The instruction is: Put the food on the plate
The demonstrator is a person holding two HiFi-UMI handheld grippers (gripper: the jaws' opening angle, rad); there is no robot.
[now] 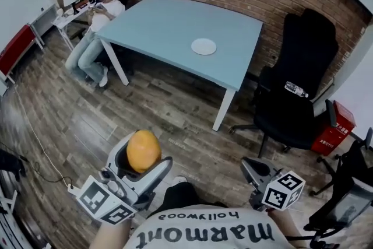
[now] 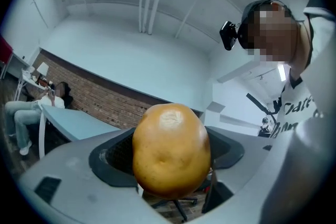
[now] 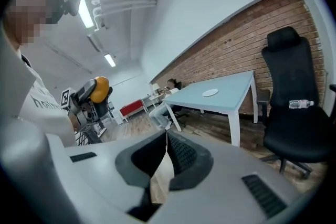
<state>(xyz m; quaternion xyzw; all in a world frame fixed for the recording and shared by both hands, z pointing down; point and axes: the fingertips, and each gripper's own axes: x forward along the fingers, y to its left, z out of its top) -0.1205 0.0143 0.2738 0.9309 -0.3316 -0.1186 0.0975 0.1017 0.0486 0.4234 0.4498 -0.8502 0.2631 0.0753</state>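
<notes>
Your left gripper (image 1: 143, 158) is clamped on the potato (image 1: 143, 150), right in front of you. Your right gripper (image 3: 167, 135) is closed up with nothing in it. The plate (image 1: 203, 46) sits on the blue table (image 1: 163, 26), well apart from both.

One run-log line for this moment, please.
left tongs: shut on potato | right tongs: shut, empty | plate: bare, on blue table

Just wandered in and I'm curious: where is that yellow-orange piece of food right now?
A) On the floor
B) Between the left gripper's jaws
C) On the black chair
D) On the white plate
B: the food sits clamped between the jaws of the left gripper, while the white plate has nothing on it.
</notes>
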